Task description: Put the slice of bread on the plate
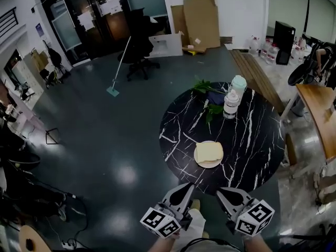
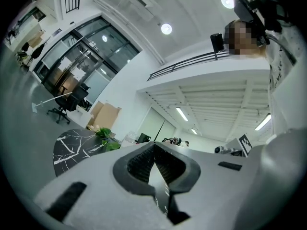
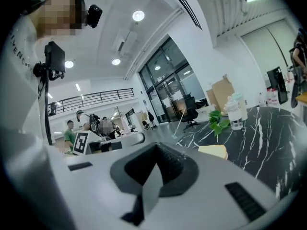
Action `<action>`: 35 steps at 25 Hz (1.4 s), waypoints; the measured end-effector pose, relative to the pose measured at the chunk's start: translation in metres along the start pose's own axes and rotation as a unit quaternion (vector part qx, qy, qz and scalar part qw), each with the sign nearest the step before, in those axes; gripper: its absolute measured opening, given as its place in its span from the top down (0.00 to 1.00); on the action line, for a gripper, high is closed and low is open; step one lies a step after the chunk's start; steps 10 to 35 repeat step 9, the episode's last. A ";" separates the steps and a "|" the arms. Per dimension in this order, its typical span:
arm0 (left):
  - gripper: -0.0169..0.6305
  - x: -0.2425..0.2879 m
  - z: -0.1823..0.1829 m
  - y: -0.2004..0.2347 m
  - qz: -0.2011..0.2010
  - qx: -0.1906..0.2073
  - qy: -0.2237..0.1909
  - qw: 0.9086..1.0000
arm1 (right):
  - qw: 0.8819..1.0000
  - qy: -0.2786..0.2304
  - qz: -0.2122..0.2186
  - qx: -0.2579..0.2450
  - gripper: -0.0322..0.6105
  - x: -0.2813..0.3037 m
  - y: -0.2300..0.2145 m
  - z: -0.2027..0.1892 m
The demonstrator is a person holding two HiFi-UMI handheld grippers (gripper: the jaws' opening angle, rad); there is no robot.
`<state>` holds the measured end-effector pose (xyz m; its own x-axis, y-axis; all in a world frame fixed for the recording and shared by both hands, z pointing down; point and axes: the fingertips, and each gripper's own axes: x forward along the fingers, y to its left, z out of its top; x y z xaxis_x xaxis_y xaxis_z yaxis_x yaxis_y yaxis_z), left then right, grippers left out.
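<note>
A pale slice of bread [image 1: 209, 151] lies on a small round plate [image 1: 200, 163] near the front edge of the round black marble table [image 1: 257, 140]. Both grippers hang off the table, close to the person's body and below the plate in the head view. The left gripper [image 1: 187, 188] is shut with nothing between its jaws, and its own view shows the pads meeting [image 2: 154, 148]. The right gripper [image 1: 222, 192] is also shut and empty [image 3: 156, 148]. The bread [image 3: 214, 151] shows just beyond the right gripper's jaws, apart from them.
A clear bottle [image 1: 231, 104], a pale green lidded cup [image 1: 239, 84] and green leaves [image 1: 206, 87] stand at the table's far side. A black office chair [image 1: 139, 46], a mop [image 1: 118, 70] and cardboard [image 1: 200, 20] are beyond. A wooden table [image 1: 319, 114] is at the right.
</note>
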<state>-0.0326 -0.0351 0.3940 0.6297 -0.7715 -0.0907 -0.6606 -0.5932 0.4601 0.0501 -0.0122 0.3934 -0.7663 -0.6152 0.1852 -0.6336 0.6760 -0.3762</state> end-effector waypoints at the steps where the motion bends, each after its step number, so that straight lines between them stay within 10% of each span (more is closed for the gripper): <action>1: 0.96 -0.002 0.002 -0.004 -0.001 0.003 -0.002 1.000 | 1.000 -0.001 0.000 -0.006 0.93 -0.004 0.004 0.001; 35: 0.96 -0.011 0.019 -0.034 -0.012 0.017 -0.019 1.000 | 1.000 -0.027 -0.006 -0.012 0.93 -0.030 0.020 0.016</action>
